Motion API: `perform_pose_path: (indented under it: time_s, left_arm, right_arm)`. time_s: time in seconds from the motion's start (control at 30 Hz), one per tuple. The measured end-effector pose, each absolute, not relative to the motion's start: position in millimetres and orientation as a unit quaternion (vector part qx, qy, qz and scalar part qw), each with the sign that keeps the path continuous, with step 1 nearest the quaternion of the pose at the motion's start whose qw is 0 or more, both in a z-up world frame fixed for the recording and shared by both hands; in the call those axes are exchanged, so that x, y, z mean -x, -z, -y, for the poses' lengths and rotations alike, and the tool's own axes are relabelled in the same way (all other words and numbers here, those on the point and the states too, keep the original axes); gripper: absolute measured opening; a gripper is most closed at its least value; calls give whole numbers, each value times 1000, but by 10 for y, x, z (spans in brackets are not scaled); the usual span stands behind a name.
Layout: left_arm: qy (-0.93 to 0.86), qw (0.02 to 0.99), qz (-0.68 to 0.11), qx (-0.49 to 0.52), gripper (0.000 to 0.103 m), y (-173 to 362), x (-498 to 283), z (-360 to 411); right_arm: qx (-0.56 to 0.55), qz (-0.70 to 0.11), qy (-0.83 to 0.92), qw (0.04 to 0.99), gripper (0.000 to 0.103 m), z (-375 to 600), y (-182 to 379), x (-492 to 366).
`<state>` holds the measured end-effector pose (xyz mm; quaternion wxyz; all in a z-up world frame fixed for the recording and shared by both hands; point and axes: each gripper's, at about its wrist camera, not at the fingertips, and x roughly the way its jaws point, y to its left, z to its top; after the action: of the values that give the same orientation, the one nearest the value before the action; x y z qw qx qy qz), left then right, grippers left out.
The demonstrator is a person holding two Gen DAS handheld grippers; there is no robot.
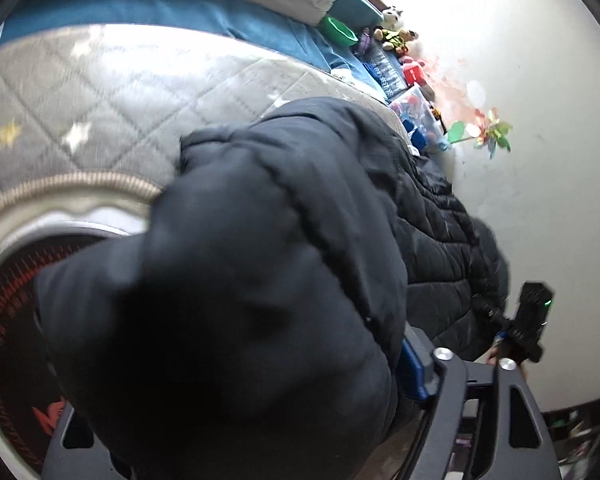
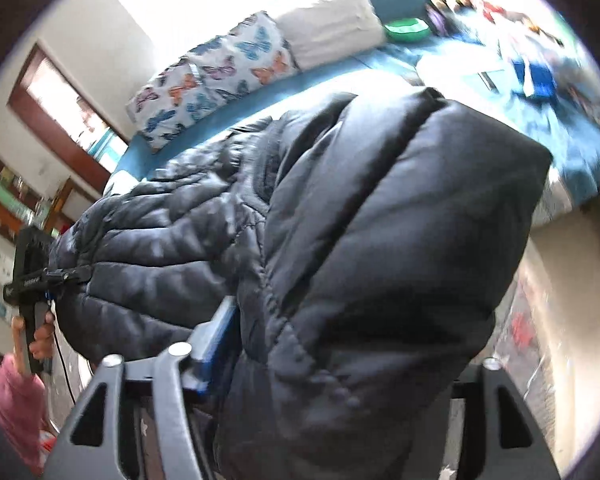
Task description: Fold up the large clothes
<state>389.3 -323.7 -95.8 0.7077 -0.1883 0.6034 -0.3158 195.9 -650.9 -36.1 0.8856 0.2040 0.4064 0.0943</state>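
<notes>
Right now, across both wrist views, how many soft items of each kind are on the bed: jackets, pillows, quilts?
Black quilted puffer jacket: 1
Pillows: 2, one butterfly-print pillow and one plain white pillow
Grey star-patterned quilt: 1
Total: 4

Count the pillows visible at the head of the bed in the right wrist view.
2: a butterfly-print pillow on the left and a plain white pillow right of it, touching. The jacket may hide others.
</notes>
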Motion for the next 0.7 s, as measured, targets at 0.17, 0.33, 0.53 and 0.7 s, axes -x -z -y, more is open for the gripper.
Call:
perform_pose_path:
  time_s: [0.17, 0.33, 0.53, 0.7]
  left_arm:
    - [322, 694, -605, 219, 88, 1058, -3997, 2972]
    - [310, 709, -599, 204, 88, 904, -4059, 2720]
    - [280, 771, -555, 138, 88, 339, -3937, 2468]
    - [287, 798, -513, 129, 99, -93, -3730, 2362]
  right_arm:
    - [-220, -417, -81, 878, 81, 6643, 348, -1832]
    - [-170, -423, -31, 890, 81, 6694, 194, -1677]
    - [-122, -386, 9, 914, 81, 6626, -53, -1539]
    - [-91, -357, 8, 930, 81, 6386, -201, -1598]
